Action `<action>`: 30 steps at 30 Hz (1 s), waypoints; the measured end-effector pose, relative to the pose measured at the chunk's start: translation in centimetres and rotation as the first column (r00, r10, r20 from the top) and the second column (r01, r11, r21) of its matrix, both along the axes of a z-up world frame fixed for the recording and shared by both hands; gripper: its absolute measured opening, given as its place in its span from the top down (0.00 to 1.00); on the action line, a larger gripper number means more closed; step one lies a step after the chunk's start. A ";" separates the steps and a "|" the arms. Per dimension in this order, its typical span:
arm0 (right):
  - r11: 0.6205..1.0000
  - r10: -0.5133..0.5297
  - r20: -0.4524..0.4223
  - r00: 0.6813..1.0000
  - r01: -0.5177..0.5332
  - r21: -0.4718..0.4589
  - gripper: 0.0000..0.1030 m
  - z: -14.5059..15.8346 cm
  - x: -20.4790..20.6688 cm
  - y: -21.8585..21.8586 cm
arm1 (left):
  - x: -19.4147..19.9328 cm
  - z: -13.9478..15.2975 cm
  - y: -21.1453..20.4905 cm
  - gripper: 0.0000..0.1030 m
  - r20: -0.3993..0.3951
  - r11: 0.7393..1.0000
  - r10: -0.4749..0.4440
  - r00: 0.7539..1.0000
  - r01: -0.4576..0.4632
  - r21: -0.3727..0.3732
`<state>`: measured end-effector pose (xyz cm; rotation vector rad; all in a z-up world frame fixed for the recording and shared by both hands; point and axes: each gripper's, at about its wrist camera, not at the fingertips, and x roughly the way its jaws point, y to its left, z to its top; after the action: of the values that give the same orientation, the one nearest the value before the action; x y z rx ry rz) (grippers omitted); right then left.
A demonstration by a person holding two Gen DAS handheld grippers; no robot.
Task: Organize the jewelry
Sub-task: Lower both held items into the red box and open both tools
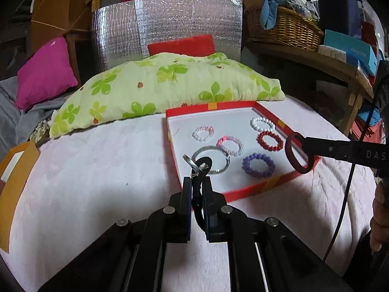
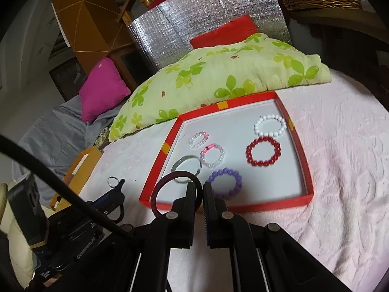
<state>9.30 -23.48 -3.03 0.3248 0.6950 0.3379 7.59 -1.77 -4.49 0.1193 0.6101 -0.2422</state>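
Note:
A red tray (image 1: 173,146) (image 2: 301,150) with a white floor lies on the pink bedspread. In it are a white (image 2: 280,121), a red (image 2: 250,157), a purple (image 2: 237,178) and two pinkish bead bracelets, plus a silver bangle (image 2: 175,164). Low in the left wrist view, my left gripper (image 1: 197,181) is shut on a black cord loop (image 1: 209,161) carrying a silver ring (image 1: 189,161), just above the tray's near left corner. My right gripper (image 2: 199,187) is shut on a dark red band (image 2: 154,198) over the tray's near edge. It also shows as the right gripper (image 1: 304,142) with the band (image 1: 288,147).
A green floral pillow (image 1: 170,85) lies right behind the tray, with a magenta cushion (image 1: 46,73) and a foil panel (image 1: 170,24) beyond it. An orange box (image 1: 17,182) sits at the bed's left edge. At the right are a wicker basket (image 1: 284,26) and a person's hand (image 1: 379,219).

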 end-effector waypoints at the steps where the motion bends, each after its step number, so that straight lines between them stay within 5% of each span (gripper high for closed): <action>1: 1.000 -0.004 0.005 1.000 0.004 -0.003 0.93 0.2 0.4 -0.2 | 0.2 0.1 -0.1 0.92 0.004 1.000 0.000 1.000 0.000 0.000; 11: 0.999 -0.015 0.004 1.000 0.015 0.036 0.93 1.4 6.4 -1.4 | 3.2 1.3 -1.5 0.92 -0.017 0.997 -0.049 0.999 0.048 -0.054; 21: 0.998 -0.068 -0.062 0.996 0.069 0.007 0.93 0.7 13.6 -1.3 | 6.8 -0.6 -4.1 0.92 -0.140 0.966 -0.185 0.973 0.153 -0.210; 30: 0.994 -0.113 -0.172 0.979 0.110 -0.025 0.93 -2.1 18.1 -1.7 | 8.3 -3.5 -5.0 0.92 -0.250 0.969 -0.204 0.947 0.158 -0.190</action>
<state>27.39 -25.14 -5.13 0.3800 0.8465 0.1986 15.89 -6.81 -8.01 -0.0216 0.8465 -0.4932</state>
